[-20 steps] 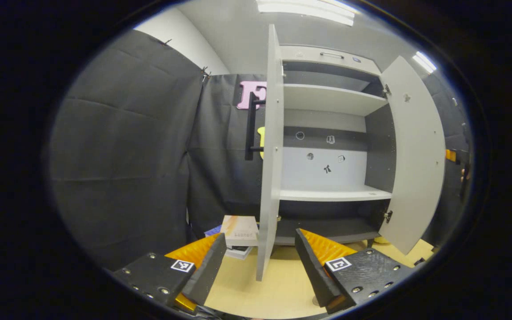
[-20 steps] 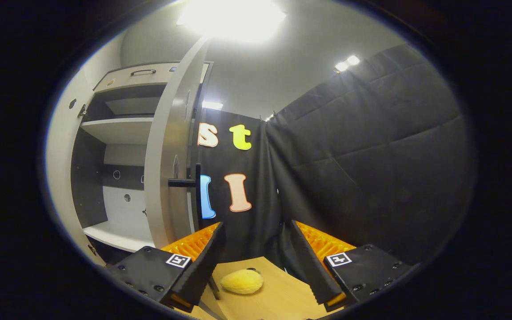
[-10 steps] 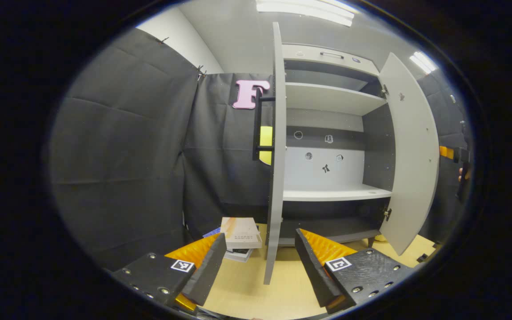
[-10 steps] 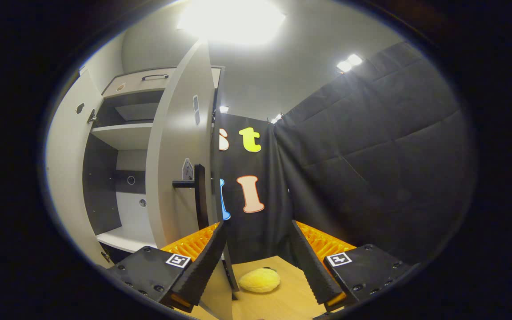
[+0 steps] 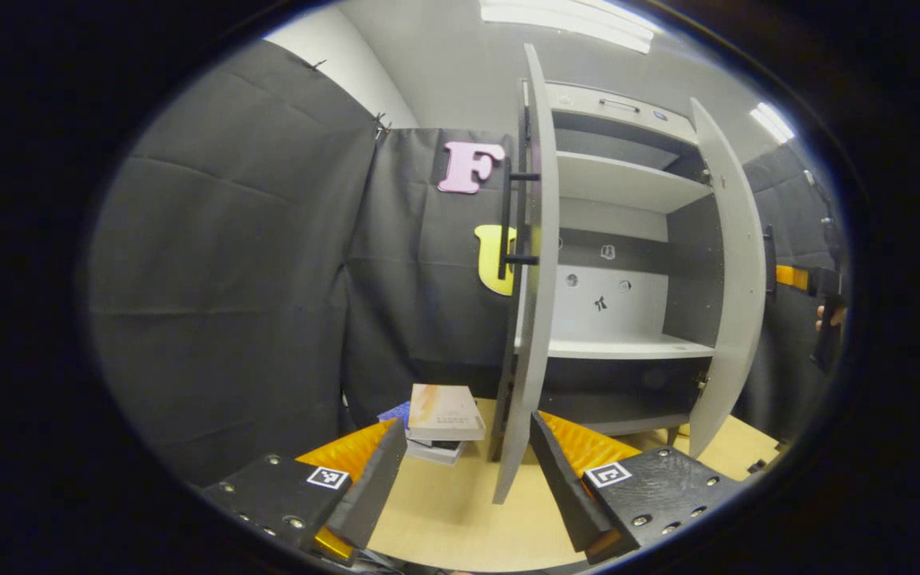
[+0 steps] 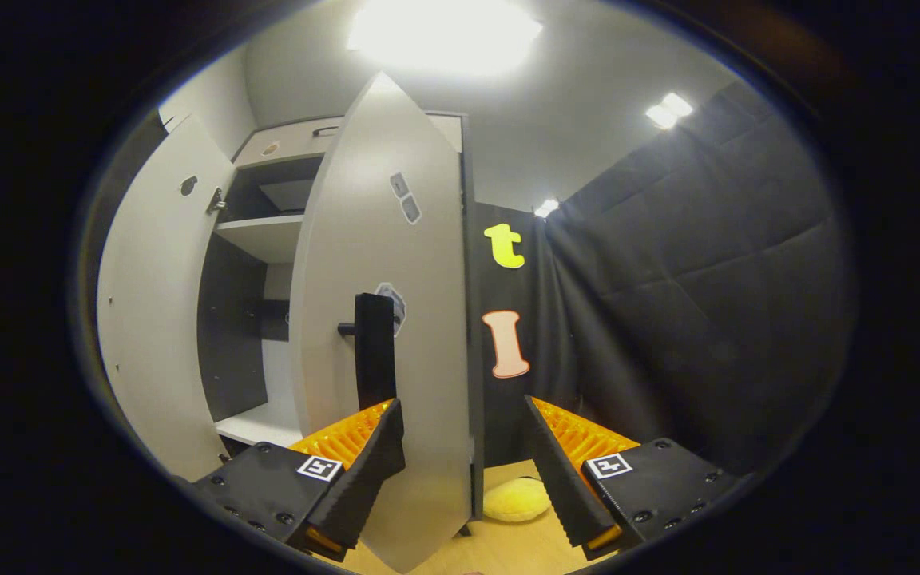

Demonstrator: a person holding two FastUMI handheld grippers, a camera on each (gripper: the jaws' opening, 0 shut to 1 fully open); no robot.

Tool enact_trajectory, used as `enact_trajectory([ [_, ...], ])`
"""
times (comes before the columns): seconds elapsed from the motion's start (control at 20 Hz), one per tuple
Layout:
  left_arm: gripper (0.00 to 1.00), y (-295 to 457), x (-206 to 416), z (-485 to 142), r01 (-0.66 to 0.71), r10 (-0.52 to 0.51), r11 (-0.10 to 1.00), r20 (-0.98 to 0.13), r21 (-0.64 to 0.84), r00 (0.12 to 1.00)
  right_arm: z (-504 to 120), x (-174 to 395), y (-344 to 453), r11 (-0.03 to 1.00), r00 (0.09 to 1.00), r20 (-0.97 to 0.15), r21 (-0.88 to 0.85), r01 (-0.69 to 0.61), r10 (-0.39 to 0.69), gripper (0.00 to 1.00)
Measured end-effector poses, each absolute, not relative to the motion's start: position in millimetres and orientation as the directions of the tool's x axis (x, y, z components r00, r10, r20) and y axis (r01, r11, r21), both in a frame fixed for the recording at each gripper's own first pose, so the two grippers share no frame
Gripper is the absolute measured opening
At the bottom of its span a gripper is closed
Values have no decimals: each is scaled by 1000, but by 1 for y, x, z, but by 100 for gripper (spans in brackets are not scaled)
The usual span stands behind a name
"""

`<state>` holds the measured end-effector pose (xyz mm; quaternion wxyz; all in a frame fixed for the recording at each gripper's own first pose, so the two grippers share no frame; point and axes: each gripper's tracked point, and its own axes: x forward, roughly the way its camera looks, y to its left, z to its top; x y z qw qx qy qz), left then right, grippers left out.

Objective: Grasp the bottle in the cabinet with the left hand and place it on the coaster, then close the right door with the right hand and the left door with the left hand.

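The right gripper [image 6: 464, 471] is held with jaws spread, the half-swung grey right door [image 6: 384, 335] between them. The left gripper [image 5: 468, 479] is likewise spread, the edge-on grey left door [image 5: 530, 319] just ahead. Beyond, the grey cabinet's shelves [image 5: 628, 347] are seen bare; the bottle's whereabouts cannot be told.

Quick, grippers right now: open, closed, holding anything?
Left gripper: jaws open, holding nothing, left door edge ahead.
Right gripper: jaws open, holding nothing, right door between them.
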<state>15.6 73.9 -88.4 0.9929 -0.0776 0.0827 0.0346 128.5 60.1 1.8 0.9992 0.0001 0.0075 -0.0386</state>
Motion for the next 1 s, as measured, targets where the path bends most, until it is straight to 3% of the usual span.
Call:
enact_trajectory([
  [0.15,97,76,13,-88,-101,73,983,-178,-154,981,9,130,84,999,999,14,12,30,-30,92],
  [0.2,97,78,13,-87,-109,83,983,-174,-145,981,10,131,89,1000,1000,21,14,20,-20,95],
  [0.25,85,82,14,-85,-119,96,984,-169,-133,981,12,130,92,1000,999,28,17,16,-17,95],
  [0.3,85,86,16,-83,-128,107,984,-165,-123,980,13,128,94,1000,999,34,22,13,-13,95],
  [0.35,97,88,17,-83,-135,115,984,-164,-117,980,12,124,96,1000,999,36,28,6,-7,95],
  [0.5,97,99,25,-70,-144,128,984,-146,-106,981,3,113,98,999,1000,19,28,-15,15,95],
  [0.55,91,103,34,-60,-147,134,984,-132,-99,982,-1,109,97,1000,1000,8,19,-19,19,95],
  [0.65,97,110,50,-40,-155,147,984,-99,-87,984,-9,100,92,1000,1000,-8,2,-24,24,95],
  [0.75,97,116,59,-22,-160,155,984,-66,-80,986,-14,93,86,1000,999,-25,-2,-23,23,95],
  [0.8,91,122,64,-10,-163,159,984,-49,-77,986,-16,89,83,1000,999,-33,1,-23,23,95],
  [0.85,91,125,69,0,-163,160,984,-37,-76,986,-20,82,79,1000,999,-42,3,-27,27,95],
  [0.9,98,128,75,9,-160,159,984,-25,-75,987,-24,77,76,1000,998,-54,1,-31,31,95],
  [1.0,98,132,87,22,-155,155,985,-11,-75,988,-31,70,70,1000,997,-74,-9,-29,28,95],
])
